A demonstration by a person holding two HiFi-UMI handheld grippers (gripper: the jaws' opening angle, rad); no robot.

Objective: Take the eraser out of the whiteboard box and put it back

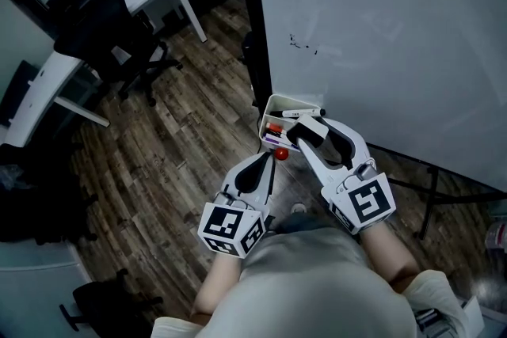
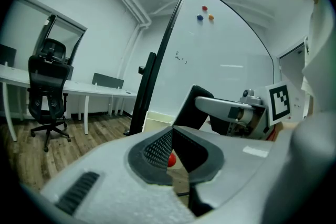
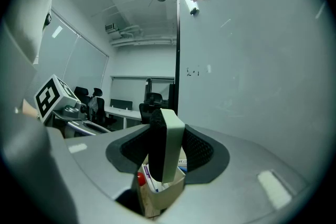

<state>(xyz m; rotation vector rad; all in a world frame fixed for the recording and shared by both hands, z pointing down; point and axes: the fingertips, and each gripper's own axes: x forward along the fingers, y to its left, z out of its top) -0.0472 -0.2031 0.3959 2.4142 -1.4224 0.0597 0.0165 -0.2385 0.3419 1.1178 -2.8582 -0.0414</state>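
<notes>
– Right gripper [image 3: 166, 131]: condition?
– Jaws clamped on the eraser [image 3: 171, 150]. Both pads press its sides. It stands upright at the centre of the right gripper view, black felt face to frame left, white body to frame right.
– Eraser location relative to the whiteboard box [image 1: 276, 102]?
– Head view, centre: the eraser overlaps the box's lower right part. In the right gripper view its lower end is at the box opening; contact with the box cannot be told. Markers [image 1: 275, 128] lie inside the box, which sits at the lower left edge of the whiteboard [image 1: 380, 36].
– Left gripper [image 2: 171, 131]: condition?
– Jaw tips together, gripping nothing. It lies lower left of the box in the head view. A small red ball [image 1: 281, 154] sits just beside its tip; contact cannot be told.
</notes>
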